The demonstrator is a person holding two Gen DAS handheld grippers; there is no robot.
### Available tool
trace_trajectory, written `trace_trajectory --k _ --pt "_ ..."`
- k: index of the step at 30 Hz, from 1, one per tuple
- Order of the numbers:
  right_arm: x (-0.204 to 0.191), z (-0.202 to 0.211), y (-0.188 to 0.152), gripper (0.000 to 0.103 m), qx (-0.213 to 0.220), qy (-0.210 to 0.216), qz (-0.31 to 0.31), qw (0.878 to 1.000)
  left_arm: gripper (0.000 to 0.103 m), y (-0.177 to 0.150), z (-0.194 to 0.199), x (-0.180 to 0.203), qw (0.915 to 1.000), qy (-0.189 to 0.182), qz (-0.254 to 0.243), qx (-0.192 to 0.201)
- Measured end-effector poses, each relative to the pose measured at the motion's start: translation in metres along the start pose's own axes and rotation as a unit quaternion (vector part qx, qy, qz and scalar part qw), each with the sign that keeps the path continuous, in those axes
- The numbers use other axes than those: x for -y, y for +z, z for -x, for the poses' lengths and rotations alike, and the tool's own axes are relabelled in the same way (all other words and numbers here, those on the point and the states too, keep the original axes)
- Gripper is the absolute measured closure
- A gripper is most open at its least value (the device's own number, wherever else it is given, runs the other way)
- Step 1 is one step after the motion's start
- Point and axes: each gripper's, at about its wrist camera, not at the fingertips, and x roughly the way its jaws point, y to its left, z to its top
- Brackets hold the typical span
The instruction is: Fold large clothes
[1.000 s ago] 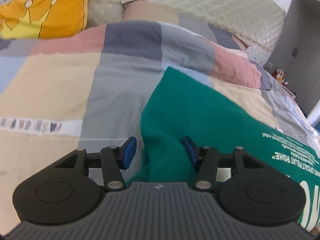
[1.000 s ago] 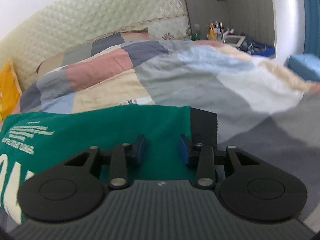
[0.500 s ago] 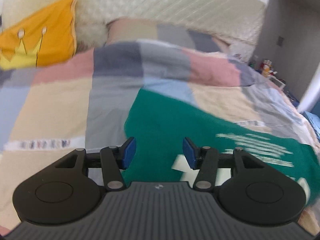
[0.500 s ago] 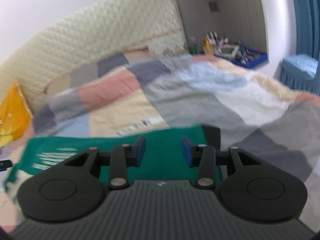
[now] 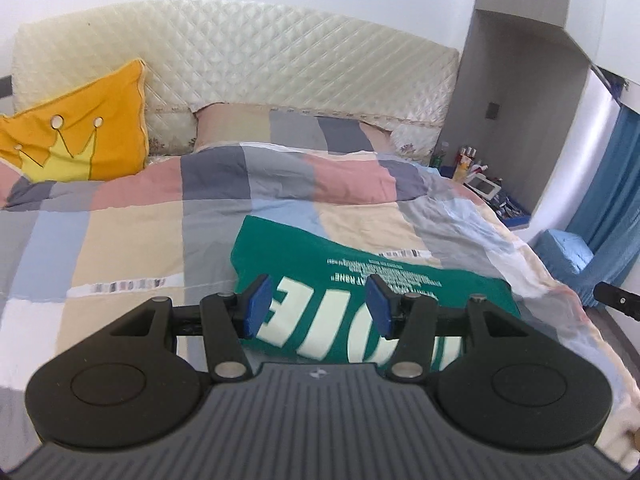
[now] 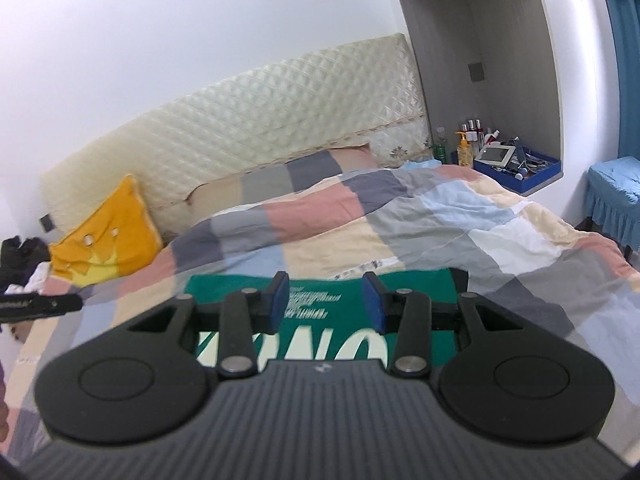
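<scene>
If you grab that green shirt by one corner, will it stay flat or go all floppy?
Probably floppy: the shirt is thin cloth lying folded on the quilt, so it would likely droop and unfold. It looks light and unlikely to slip.

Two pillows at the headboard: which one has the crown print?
The orange-yellow pillow, propped against the quilted cream headboard at the left. It carries a yellow crown outline. The other, a patchwork pillow matching the duvet, shows only plain colour blocks.

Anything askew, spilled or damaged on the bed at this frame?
Nothing stands out. The green shirt lies folded flat on the patchwork duvet, with its printed lettering facing up. Both tools, left and right, are open and empty above it. The duvet is rumpled, nothing more.
</scene>
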Motion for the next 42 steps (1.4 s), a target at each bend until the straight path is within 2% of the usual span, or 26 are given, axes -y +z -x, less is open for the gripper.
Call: trace_trajectory --k 7,11,21,23,26,28,32,36,38,42 --pt "-0.026 0.08 -0.027 0.059 0.004 0.03 0.009 1.0 0.045 -0.036 0.091 0.019 0.9995 0.003 -0.028 0.015" --pt "-0.038 0.113 -0.044 0.059 0.009 0.037 0.017 0.999 0.045 -0.059 0.137 0.023 0.9992 -0.015 -0.026 0.026" --pt "-0.054 0.176 -0.092 0.059 0.026 0.041 0.029 0.998 0.045 -0.124 0.214 0.037 0.9968 -0.022 -0.057 0.051" --pt "-0.057 0.186 -0.101 0.059 0.033 0.04 0.032 0.998 0.044 -0.137 0.224 0.038 0.9965 -0.03 -0.058 0.053" --pt "-0.059 0.196 -0.116 0.059 0.033 0.041 0.036 0.998 0.033 -0.156 0.238 0.039 0.995 -0.025 -0.066 0.07" --pt "-0.06 0.202 -0.126 0.059 0.035 0.039 0.039 0.998 0.031 -0.168 0.246 0.04 0.9943 -0.026 -0.07 0.077" --pt "-0.063 0.207 -0.143 0.059 0.032 0.038 0.048 0.998 0.022 -0.186 0.25 0.038 0.9937 -0.03 -0.072 0.081" --pt "-0.066 0.206 -0.154 0.059 0.03 0.032 0.051 0.998 0.021 -0.204 0.252 0.041 0.9932 -0.029 -0.073 0.085" --pt "-0.065 0.205 -0.159 0.059 0.028 0.035 0.048 0.998 0.016 -0.21 0.252 0.042 0.9924 -0.031 -0.078 0.09" --pt "-0.064 0.206 -0.167 0.059 0.03 0.026 0.049 0.998 0.01 -0.218 0.249 0.037 0.9935 -0.042 -0.055 0.091"
